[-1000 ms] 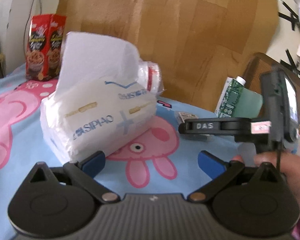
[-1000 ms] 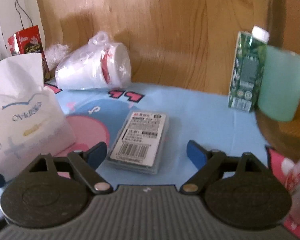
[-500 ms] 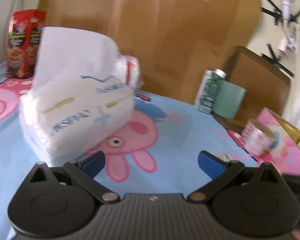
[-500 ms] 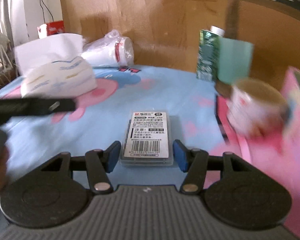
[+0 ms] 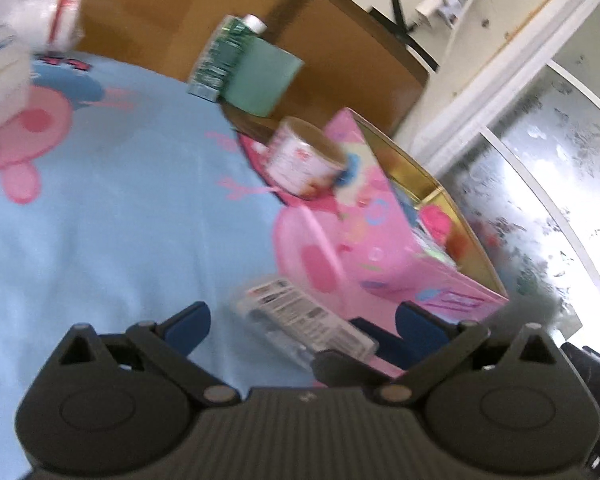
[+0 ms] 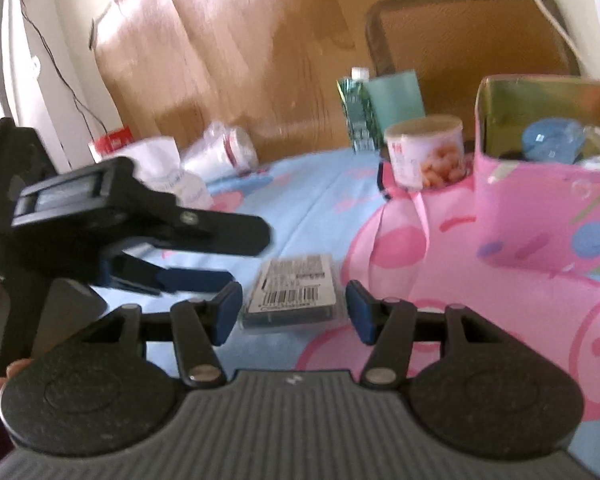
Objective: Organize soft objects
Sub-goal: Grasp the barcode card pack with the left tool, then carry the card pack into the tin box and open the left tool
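Observation:
A flat clear case with a barcode label sits between the blue pads of my right gripper, which is shut on it just above the blue cartoon-print cloth. The same case shows in the left wrist view, in front of my left gripper, whose jaws stand wide open and hold nothing. That left gripper reaches in from the left, beside the case. An open pink box with a gold inside stands to the right. The white tissue pack lies far back left.
A labelled can stands by the pink box. Behind it are a green carton and a teal cup. Bagged white cups and a red box sit at the back. A brown chair stands behind the box.
My right gripper shut on the barcode case and carried it right toward the pink box. My left gripper swung right, away from the tissue pack, and now faces the box.

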The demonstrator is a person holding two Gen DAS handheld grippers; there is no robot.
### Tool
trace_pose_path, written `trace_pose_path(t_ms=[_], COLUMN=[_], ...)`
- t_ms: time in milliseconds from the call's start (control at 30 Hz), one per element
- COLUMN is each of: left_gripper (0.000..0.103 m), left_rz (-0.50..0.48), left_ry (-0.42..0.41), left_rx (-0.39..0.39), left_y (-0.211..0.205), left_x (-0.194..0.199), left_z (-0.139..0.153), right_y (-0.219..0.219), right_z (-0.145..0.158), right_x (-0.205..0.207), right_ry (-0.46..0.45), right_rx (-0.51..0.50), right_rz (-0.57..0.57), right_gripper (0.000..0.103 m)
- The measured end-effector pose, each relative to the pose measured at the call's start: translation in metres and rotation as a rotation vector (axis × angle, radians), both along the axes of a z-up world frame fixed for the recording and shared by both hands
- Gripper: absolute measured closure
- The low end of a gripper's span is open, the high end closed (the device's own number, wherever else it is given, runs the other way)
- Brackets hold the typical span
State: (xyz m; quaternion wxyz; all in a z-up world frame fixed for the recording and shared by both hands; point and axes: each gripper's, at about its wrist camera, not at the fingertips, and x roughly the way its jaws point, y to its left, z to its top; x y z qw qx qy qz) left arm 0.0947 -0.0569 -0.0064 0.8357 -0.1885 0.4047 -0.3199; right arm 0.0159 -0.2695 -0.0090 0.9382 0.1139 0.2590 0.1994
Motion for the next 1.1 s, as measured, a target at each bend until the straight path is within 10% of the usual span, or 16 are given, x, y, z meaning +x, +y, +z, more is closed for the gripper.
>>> trace_pose_path(t_ms=[267, 300, 333, 367, 600, 733, 867, 1100], left_gripper=[0.015, 0.015, 0.015, 0.015, 0.008, 0.006, 0.006, 0.011], left_rz=[-0.173, -0.19, -0.207, -0.222, -0.218, -0.177, -0.159, -0.224], left_ry=[-0.087, -0.096, -0.11, -0.125, -0.215, -0.184, -0.08, -0.004], left_rx=[0.026, 0.03, 0.036, 0.041, 0.04, 0.079, 0.117, 0.169], left_y=[-0.086, -0.095, -0.107, -0.118, -0.142, -0.128, -0.107, -0.106], left_x=[-0.001, -0.002, -0.001, -0.001, -0.004, -0.002, 0.005, 0.001], left_z=[0.044, 0.047, 0.053, 0.058, 0.075, 0.059, 0.031, -0.001], right_y=[-0.039, -0.046, -0.054, -0.062, -0.106, -0.112, -0.107, -0.073], right_z=[0.024, 0.028, 0.032, 0.037, 0.044, 0.028, 0.007, -0.015], right_x=[-0.02, -0.021, -0.021, -0.019, -0.008, -0.016, -0.025, -0.03], right_ry=[-0.183, -0.202, -0.223, -0.227, -0.218, -0.173, -0.104, 0.01], right_rx=[0.009, 0.011, 0.012, 0.007, 0.052, 0.05, -0.03, -0.104], right_rz=[-0.107, -0.124, -0.138, -0.156, -0.213, -0.16, -0.099, 0.011], right_gripper=[0.048, 0.057, 0.088, 0.091, 0.091, 0.084, 0.036, 0.026])
